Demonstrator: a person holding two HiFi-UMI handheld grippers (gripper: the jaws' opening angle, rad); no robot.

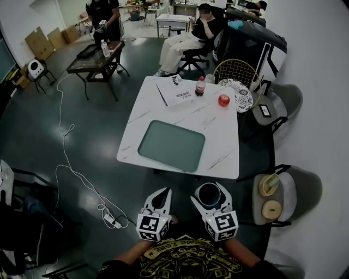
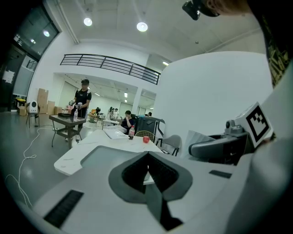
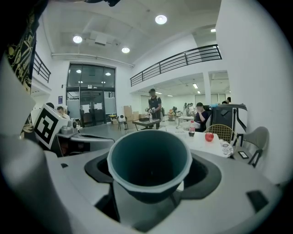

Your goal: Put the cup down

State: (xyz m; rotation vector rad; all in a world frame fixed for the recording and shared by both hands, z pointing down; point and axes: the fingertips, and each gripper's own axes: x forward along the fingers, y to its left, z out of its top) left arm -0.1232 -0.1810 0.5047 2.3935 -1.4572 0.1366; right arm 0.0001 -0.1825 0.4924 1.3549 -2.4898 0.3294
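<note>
A dark teal cup (image 1: 209, 194) with a pale rim stands upright between the jaws of my right gripper (image 1: 210, 190), which is shut on it; in the right gripper view the cup (image 3: 150, 161) fills the middle, mouth up, empty inside. It hangs in the air just short of the near edge of the white marble table (image 1: 218, 131). My left gripper (image 1: 162, 194) is beside it on the left, jaws closed together with nothing in them; in the left gripper view its tips (image 2: 147, 170) meet. A green tray (image 1: 171, 145) lies on the table's near half.
At the table's far end lie papers (image 1: 176, 93), a cola bottle (image 1: 200, 86), a red apple (image 1: 223, 100) and a patterned plate (image 1: 239, 93). Chairs (image 1: 283, 196) stand to the right. A seated person (image 1: 191, 35) and a standing person (image 1: 103, 16) by a dark table (image 1: 95, 57) are beyond. A cable (image 1: 71, 163) runs on the floor.
</note>
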